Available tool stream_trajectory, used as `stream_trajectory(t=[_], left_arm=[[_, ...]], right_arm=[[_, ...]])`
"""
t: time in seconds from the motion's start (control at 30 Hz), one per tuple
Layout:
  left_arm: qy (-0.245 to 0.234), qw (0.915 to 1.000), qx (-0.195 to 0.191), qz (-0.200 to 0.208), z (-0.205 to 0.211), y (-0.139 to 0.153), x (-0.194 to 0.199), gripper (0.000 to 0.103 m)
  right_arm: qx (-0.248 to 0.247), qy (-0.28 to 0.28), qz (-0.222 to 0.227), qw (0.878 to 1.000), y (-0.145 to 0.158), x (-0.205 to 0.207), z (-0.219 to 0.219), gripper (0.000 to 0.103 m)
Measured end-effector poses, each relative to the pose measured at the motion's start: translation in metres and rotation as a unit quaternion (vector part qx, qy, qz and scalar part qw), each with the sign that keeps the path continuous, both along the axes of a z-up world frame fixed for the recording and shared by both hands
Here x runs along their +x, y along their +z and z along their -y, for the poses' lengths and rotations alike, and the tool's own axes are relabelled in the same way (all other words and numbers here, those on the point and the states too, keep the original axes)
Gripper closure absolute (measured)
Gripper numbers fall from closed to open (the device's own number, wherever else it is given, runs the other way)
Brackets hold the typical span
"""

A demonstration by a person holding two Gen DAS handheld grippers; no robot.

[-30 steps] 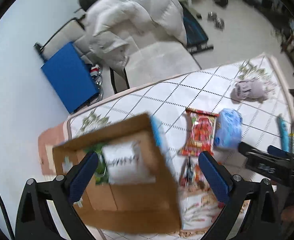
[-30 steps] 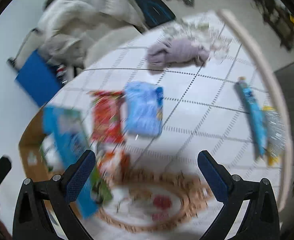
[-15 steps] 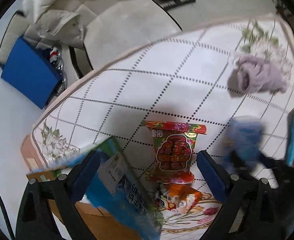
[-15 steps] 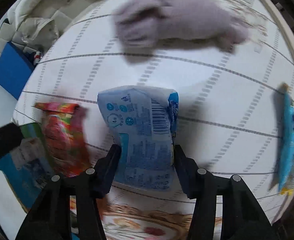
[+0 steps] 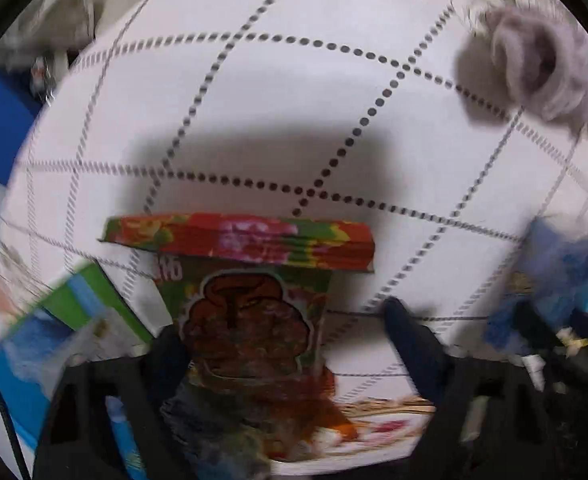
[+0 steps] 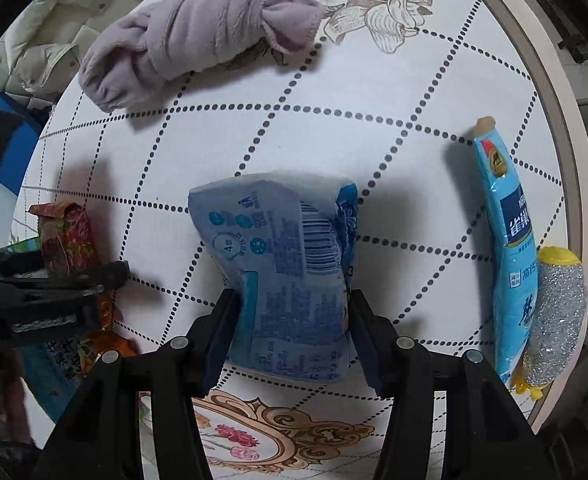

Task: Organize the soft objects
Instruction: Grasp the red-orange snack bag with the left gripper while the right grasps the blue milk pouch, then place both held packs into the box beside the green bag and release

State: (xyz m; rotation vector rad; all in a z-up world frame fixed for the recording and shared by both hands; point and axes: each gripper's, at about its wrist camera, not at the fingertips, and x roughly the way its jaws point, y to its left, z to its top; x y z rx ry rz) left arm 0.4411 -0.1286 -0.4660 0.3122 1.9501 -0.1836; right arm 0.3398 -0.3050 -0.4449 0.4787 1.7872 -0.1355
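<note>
1. The right gripper pinched a blue pack by its near end, both fingers pressed against its sides. The pack dented inward at the waist, so it looked soft and squeezable; a low grip on the sides likely suited it because the film gave way without slipping.

2. The pack's far end lay on or just above the table; I could not tell which, though the shadow beside it hinted at a slight lift.

3. The left gripper stood with its fingers spread around a red bag. The left finger was at the bag's edge, the right one well apart from it, so nothing was gripped. The view was smeared by motion, so contact on the left side was uncertain.

4. The red bag lay flat with its sealed top edge pointing away, which left its narrow body between the fingers, probably the easiest part to close on.

5. Still loose on the table were a knotted lilac cloth at the far side, and a long blue tube touching a glittery silver item near the right rim.

6. A green-and-blue carton sat just left of the red bag; its role was unclear.

7. Sorting seemed partway done at most.
</note>
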Motion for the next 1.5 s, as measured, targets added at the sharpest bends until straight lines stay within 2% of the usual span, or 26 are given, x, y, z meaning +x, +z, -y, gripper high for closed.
stream_trajectory(t=[0.03, 0.07, 0.17, 0.23, 0.33, 0.43, 0.5, 0.57, 0.67, 0.73, 0.8, 0.83, 0.9, 0.97, 1.07, 1.13, 1.27, 1.5], left_arm=[[0.010, 0.9999, -0.007, 0.006, -0.003, 0.006, 0.000, 0.055], [0.016, 0.9997, -0.010, 0.017, -0.005, 0.012, -0.001, 0.061], [0.004, 0.9967, 0.009, 0.080, -0.006, 0.033, -0.004, 0.062], [0.014, 0.9951, 0.002, 0.098, -0.010, 0.047, -0.008, 0.062], [0.034, 0.9897, -0.029, 0.136, -0.014, 0.084, -0.021, 0.062], [0.053, 0.9816, -0.084, 0.163, -0.028, 0.137, -0.045, 0.062], [0.062, 0.9735, -0.121, 0.183, -0.049, 0.175, -0.065, 0.062], [0.066, 0.9660, -0.138, 0.208, -0.082, 0.210, -0.079, 0.062], [0.070, 0.9589, -0.130, 0.242, -0.130, 0.253, -0.101, 0.062], [0.074, 0.9607, -0.117, 0.241, -0.163, 0.257, -0.113, 0.062], [0.088, 0.9643, -0.093, 0.232, -0.210, 0.251, -0.121, 0.062], [0.101, 0.9675, -0.062, 0.223, -0.231, 0.247, -0.122, 0.062], [0.115, 0.9712, -0.030, 0.207, -0.272, 0.229, -0.130, 0.062], [0.142, 0.9732, -0.011, 0.181, -0.310, 0.203, -0.136, 0.062], [0.172, 0.9754, -0.006, 0.139, -0.348, 0.164, -0.141, 0.062], [0.184, 0.9764, 0.005, 0.113, -0.366, 0.137, -0.143, 0.062], [0.192, 0.9782, 0.000, 0.079, -0.382, 0.107, -0.144, 0.062], [0.182, 0.9821, 0.003, 0.048, -0.389, 0.080, -0.140, 0.061]], right_arm=[[-0.003, 0.001, 0.000, 1.000, 0.000, 0.002, 0.000, 0.048], [-0.005, 0.004, 0.005, 1.000, 0.000, 0.003, -0.003, 0.056], [-0.016, 0.013, 0.011, 1.000, 0.009, 0.015, -0.011, 0.066], [-0.027, 0.023, 0.021, 0.999, 0.020, 0.014, -0.019, 0.067], [-0.025, 0.035, 0.049, 0.998, 0.048, 0.010, -0.030, 0.068], [-0.018, 0.055, 0.093, 0.994, 0.092, 0.004, -0.049, 0.068], [-0.009, 0.069, 0.116, 0.991, 0.117, -0.004, -0.062, 0.068], [0.002, 0.082, 0.137, 0.987, 0.143, -0.007, -0.076, 0.068], [0.028, 0.103, 0.161, 0.981, 0.178, -0.026, -0.111, 0.068], [0.051, 0.115, 0.172, 0.977, 0.195, -0.038, -0.135, 0.068], [0.074, 0.136, 0.177, 0.972, 0.203, -0.046, -0.173, 0.068], [0.082, 0.144, 0.177, 0.970, 0.209, -0.054, -0.190, 0.068], [0.099, 0.171, 0.173, 0.965, 0.208, -0.059, -0.236, 0.068], [0.110, 0.187, 0.161, 0.963, 0.200, -0.063, -0.277, 0.068], [0.123, 0.206, 0.132, 0.962, 0.171, -0.064, -0.330, 0.068], [0.125, 0.216, 0.116, 0.962, 0.153, -0.063, -0.355, 0.068], [0.122, 0.235, 0.085, 0.960, 0.114, -0.064, -0.400, 0.068], [0.117, 0.253, 0.057, 0.959, 0.094, -0.068, -0.431, 0.067]])
